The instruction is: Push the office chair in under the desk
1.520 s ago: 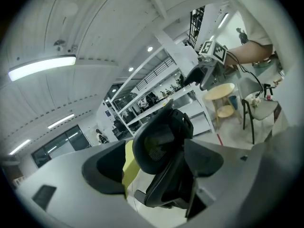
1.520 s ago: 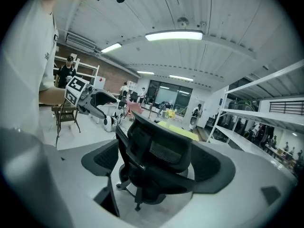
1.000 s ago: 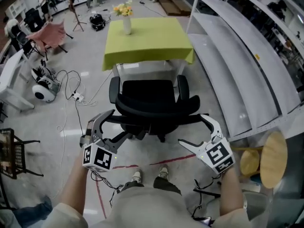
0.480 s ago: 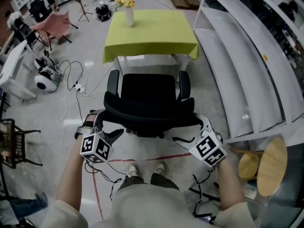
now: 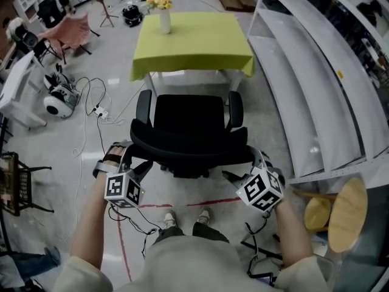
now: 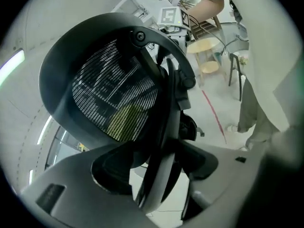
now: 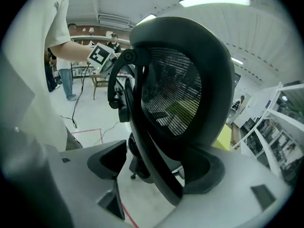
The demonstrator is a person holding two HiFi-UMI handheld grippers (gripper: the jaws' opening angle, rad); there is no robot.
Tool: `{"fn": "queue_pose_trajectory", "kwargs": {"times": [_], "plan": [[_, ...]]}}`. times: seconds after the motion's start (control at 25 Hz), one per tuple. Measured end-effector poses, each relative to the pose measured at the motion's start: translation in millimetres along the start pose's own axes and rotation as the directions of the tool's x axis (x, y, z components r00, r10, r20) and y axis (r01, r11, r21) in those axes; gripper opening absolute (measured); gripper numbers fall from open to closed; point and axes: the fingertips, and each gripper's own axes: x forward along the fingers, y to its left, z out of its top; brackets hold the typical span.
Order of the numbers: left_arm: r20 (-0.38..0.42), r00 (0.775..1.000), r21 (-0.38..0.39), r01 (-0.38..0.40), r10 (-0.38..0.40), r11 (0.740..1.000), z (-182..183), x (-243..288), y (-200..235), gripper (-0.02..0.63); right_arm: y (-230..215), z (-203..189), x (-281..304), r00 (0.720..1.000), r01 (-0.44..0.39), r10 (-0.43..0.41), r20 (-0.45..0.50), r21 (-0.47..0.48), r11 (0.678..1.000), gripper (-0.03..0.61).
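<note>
A black office chair (image 5: 187,111) faces a desk with a lime-green cloth (image 5: 193,41), its seat just short of the desk's edge. I stand behind its mesh backrest (image 5: 188,143). My left gripper (image 5: 135,163) straddles the backrest's left edge and my right gripper (image 5: 243,166) its right edge. Both pairs of jaws have just been closing. In the left gripper view the backrest (image 6: 109,99) and its frame strut run down between the jaws of the left gripper (image 6: 156,175). In the right gripper view the backrest rim (image 7: 180,94) rests by one pad of the right gripper (image 7: 156,170), with floor showing beside the other.
A vase of yellow flowers (image 5: 163,17) stands on the desk. Curved white shelving (image 5: 316,84) lines the right side. Cables and a white device (image 5: 58,105) lie on the floor at left. A wooden stool (image 5: 346,205) stands at lower right. Red tape (image 5: 206,202) crosses the floor near my shoes.
Both hands have come down and in against the backrest's sides, and both pairs of jaws have narrowed around its edges. The chair stays where it was.
</note>
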Motion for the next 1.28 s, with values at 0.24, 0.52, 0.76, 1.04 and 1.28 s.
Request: {"fn": "queue_pose_trajectory", "kwargs": {"times": [0.24,0.52,0.76,1.04,1.28], "plan": [[-0.055,0.998,0.067,-0.008,0.011,0.998,-7,-1,-6,0.272,12,-23,11,0.988,-0.028,0.009,-0.152,-0.125,0.992,0.294],[-0.119,0.992,0.096,-0.019,0.031,0.995,-18,3,-8,0.184,1,-20,11,0.987,0.028,-0.047,-0.151,-0.124,0.992,0.202],[-0.126,0.992,0.090,0.000,0.011,0.996,-18,3,-8,0.178,1,-20,12,0.986,0.026,-0.046,-0.160,-0.124,0.992,0.193],[-0.104,0.995,0.046,0.000,0.005,0.999,-20,5,-6,0.184,-1,-19,15,0.990,0.014,-0.031,-0.137,-0.126,0.992,0.192],[-0.106,0.994,-0.016,-0.014,0.012,1.000,-17,13,1,0.196,-11,-21,17,0.989,0.004,-0.021,-0.147,-0.116,0.993,0.190]]}}
